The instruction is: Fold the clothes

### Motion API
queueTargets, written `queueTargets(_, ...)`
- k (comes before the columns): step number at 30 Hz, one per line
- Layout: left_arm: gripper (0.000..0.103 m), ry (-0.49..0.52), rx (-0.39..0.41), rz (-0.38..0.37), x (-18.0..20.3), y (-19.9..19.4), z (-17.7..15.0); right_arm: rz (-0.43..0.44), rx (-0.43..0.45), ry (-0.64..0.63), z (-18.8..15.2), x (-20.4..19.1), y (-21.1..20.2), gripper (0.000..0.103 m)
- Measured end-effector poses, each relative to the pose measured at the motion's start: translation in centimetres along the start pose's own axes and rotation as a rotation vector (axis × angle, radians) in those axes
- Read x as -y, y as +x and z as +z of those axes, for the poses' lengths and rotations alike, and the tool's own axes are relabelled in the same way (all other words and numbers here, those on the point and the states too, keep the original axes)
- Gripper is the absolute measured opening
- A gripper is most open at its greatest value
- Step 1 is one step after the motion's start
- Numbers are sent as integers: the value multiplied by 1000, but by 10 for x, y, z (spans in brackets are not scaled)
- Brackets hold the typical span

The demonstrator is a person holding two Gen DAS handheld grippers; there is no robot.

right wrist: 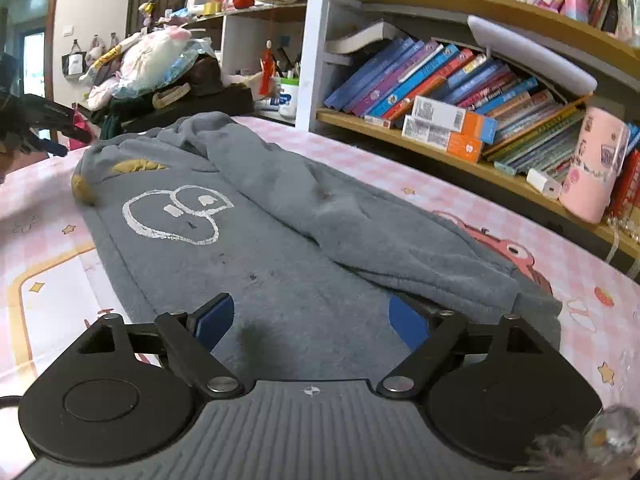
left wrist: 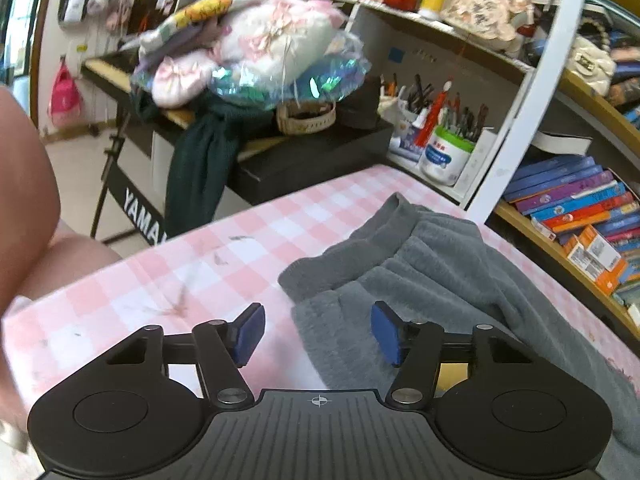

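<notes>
Grey sweatshirt [right wrist: 256, 248] lies partly folded, seemingly untouched, beneath both parted tools.

light: bright, even daylight | shadows: soft | blur: left-wrist view smeared, pale blurred limb [left wrist: 24, 200] at left edge | distortion: curved wooden bookshelf [right wrist: 460, 156], fisheye bending

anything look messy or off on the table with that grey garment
The grey sweatshirt lies rumpled: one side is flopped over its middle in a bunched ridge, not a flat fold. Small dark specks mark the fabric below the white print.
</notes>
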State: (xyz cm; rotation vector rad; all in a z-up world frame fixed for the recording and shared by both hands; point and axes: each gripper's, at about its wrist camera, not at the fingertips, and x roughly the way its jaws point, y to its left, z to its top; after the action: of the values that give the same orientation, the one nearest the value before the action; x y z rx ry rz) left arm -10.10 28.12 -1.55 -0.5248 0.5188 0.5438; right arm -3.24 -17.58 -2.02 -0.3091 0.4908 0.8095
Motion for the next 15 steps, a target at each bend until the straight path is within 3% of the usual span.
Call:
queueTargets(1,52,-19,-13,-3,0,6,1,-1,-4,2,0,0,0,86)
queueTargets(3,36,-49,-47,-21,-1,18,2,-1,-5,-1,0,-1,0,86)
queueTargets(5,30,-57,-57,-29,-2,25,2,1,-8,-4,-1,-2,1,87)
queueTargets(8,8,-82,-68,-54,-6,31,2,14,-21,-10,-1,-3,2,87)
queueTargets(11,5,-121,-26,-70,-16,20,5,26,-23,-26,-3,-6,1,87)
queueTargets(15,5,-127,43,1,-32,5,18,47,-14,-49,-4,-11,-2,87)
